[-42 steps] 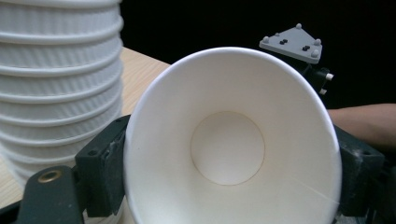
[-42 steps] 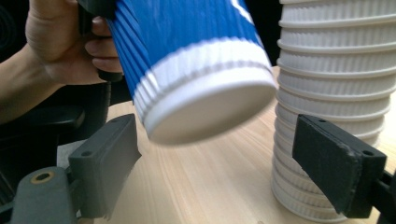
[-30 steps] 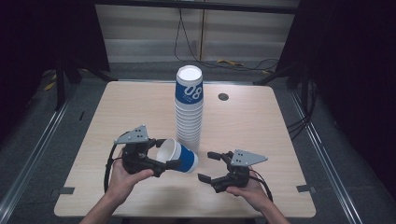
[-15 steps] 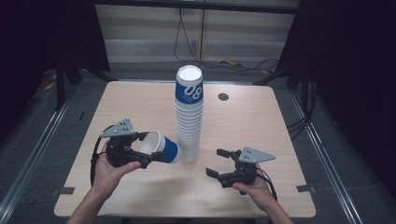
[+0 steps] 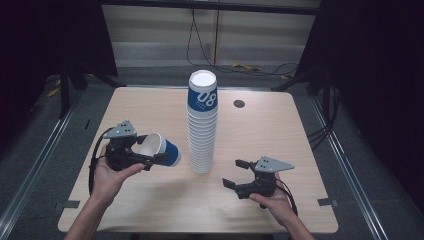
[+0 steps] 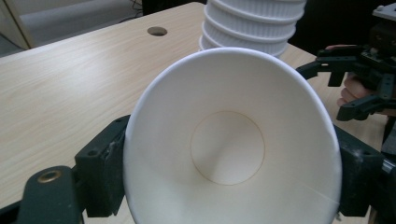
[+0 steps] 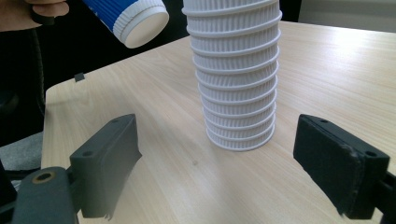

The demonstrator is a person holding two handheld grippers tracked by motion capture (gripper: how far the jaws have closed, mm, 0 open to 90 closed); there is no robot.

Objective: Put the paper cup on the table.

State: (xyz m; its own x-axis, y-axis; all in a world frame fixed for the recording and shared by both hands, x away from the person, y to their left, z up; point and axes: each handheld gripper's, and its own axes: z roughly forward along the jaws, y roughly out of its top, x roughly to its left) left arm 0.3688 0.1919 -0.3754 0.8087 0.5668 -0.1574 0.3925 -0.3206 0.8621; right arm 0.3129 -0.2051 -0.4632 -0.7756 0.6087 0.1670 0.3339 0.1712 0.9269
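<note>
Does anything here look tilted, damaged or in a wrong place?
Nothing looks damaged or spilled. The only thing not upright is the loose paper cup: the left gripper holds it on its side above the table, beside the upright cup stack. The right gripper is open and empty.

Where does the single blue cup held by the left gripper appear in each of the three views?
High view: blue cup left of centre, on its side in the left gripper.
Left gripper view: white inside faces the camera, centre.
Right gripper view: its base at top left.
Shared landmark: cup stack.
</note>
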